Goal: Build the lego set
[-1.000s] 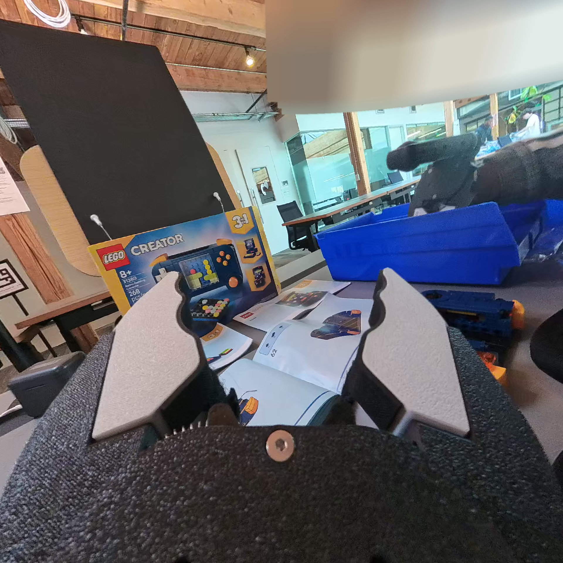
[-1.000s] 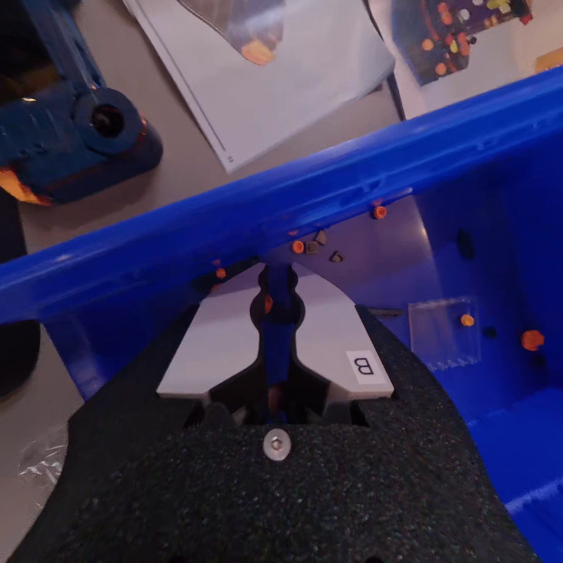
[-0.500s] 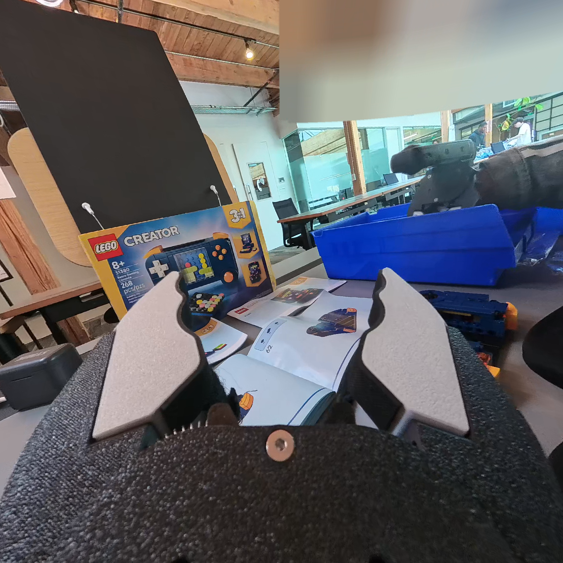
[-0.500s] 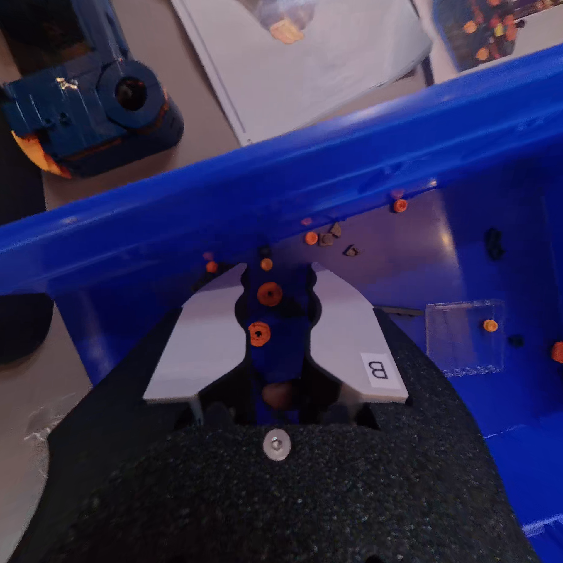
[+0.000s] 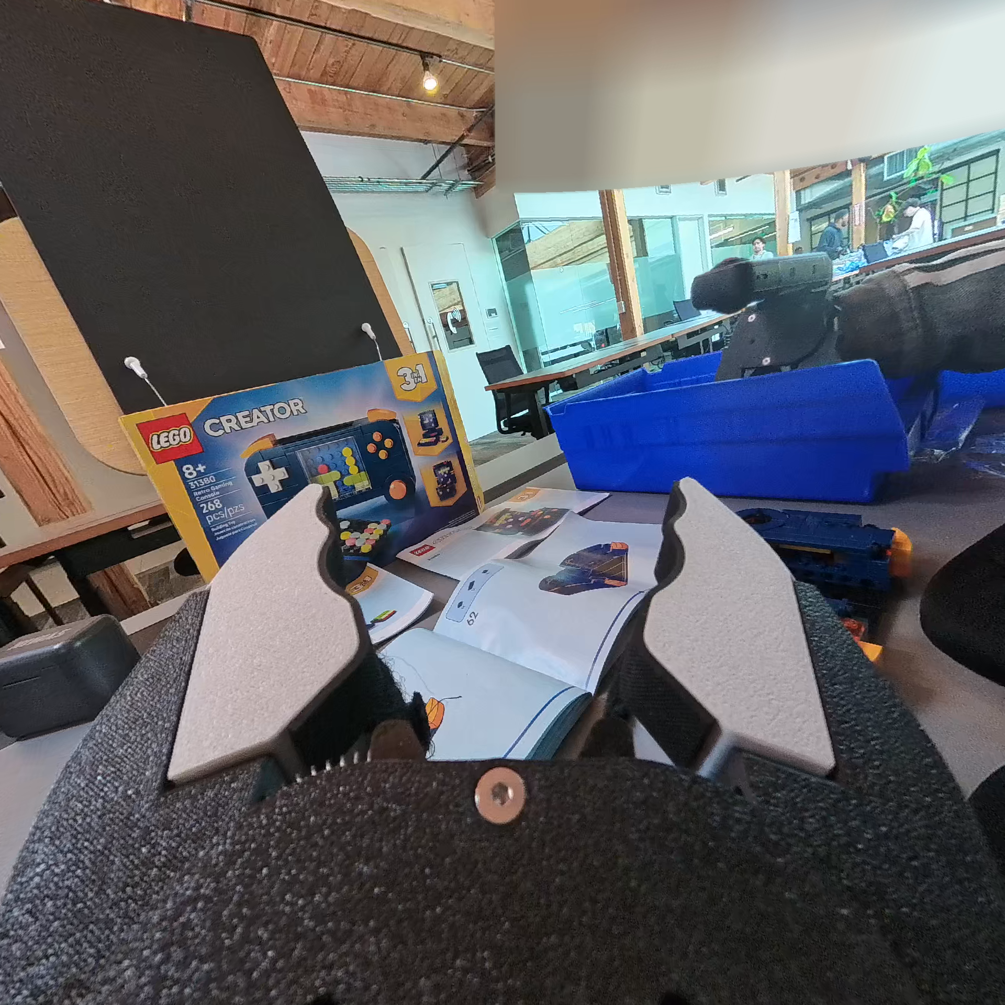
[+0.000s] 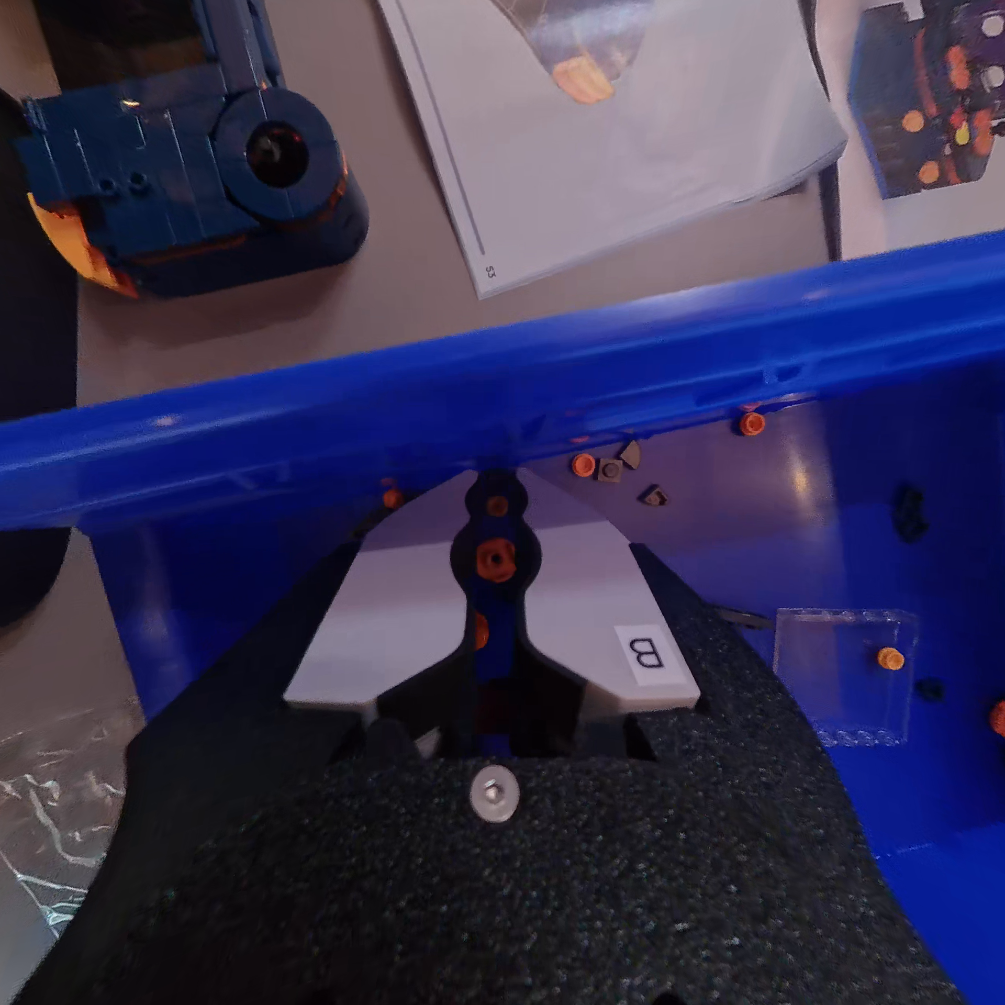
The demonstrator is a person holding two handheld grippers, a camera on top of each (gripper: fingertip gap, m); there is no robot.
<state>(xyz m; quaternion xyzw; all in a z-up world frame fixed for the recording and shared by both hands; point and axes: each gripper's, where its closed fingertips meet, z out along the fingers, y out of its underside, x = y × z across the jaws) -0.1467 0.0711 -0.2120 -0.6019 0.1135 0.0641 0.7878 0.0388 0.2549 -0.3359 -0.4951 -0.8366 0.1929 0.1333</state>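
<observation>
Already, the half-built toy (image 6: 179, 163) is sitting near the table's edge; the right claw (image 6: 497, 492), nearly together, is hunting orange pieces (image 6: 495, 560) while the left claw (image 5: 497, 544) is waiting wide apart.

Wooden beam ceiling (image 5: 348, 60) with one lit spotlight (image 5: 429, 81). A black panel (image 5: 163, 217) leans at left. Glass partitions (image 5: 576, 293), a long desk (image 5: 598, 359) and an office chair (image 5: 506, 386) stand behind the grey table (image 5: 951, 511).
</observation>
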